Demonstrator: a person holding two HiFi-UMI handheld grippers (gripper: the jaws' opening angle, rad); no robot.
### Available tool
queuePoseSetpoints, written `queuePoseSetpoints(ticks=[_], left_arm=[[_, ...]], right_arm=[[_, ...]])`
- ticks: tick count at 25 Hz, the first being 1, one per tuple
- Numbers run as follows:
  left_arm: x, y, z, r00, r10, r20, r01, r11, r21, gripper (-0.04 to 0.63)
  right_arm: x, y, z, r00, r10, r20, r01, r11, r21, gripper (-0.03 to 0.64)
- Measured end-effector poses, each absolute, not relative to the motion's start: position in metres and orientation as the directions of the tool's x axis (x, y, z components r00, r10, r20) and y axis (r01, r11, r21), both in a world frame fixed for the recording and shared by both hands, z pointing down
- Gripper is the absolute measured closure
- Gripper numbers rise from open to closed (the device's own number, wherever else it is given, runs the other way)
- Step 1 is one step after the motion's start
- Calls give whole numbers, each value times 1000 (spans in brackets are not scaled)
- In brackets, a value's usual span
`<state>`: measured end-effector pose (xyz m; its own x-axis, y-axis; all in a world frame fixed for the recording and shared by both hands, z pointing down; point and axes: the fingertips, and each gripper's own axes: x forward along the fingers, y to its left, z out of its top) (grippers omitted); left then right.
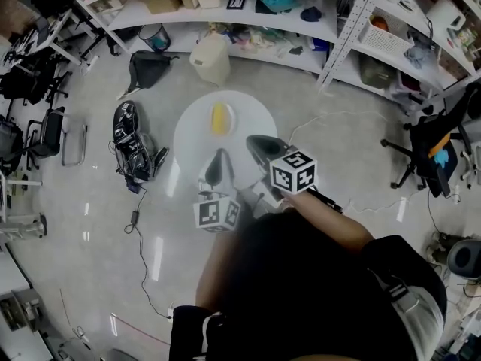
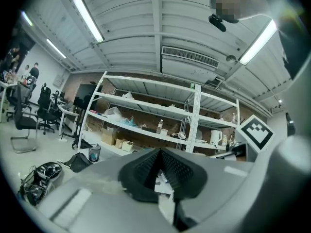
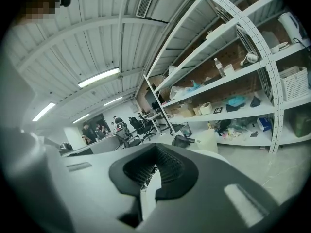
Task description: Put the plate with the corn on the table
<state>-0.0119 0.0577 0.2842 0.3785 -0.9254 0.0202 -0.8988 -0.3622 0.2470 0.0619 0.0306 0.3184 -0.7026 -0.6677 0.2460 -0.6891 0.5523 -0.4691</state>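
Note:
A yellow corn cob [image 1: 219, 118] lies on a white plate [image 1: 231, 121], which rests on the far half of a round white table [image 1: 192, 138] in the head view. My left gripper [image 1: 218, 165] hovers over the table's near edge, jaws together and empty. To its right, my right gripper [image 1: 264, 149] is also shut with nothing in it, a little short of the plate. In the left gripper view the left gripper [image 2: 159, 152] tilts up at shelves and ceiling. The right gripper [image 3: 156, 147] does the same in the right gripper view. Neither view shows the plate.
Metal shelving [image 1: 248, 13] full of boxes runs along the back. A white bin [image 1: 211, 59] stands on the floor beyond the table. Black bags [image 1: 131, 138] lie to the left, and an office chair [image 1: 432, 153] stands to the right. Cables trail over the glossy floor.

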Motion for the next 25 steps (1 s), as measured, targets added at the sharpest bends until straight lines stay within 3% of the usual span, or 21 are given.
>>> queuePoseSetpoints(ticks=[25], left_arm=[[-23, 58, 283, 345, -939, 21, -917, -332, 224, 591]], right_arm=[[55, 36, 315, -697, -676, 240, -707, 590, -390, 609]])
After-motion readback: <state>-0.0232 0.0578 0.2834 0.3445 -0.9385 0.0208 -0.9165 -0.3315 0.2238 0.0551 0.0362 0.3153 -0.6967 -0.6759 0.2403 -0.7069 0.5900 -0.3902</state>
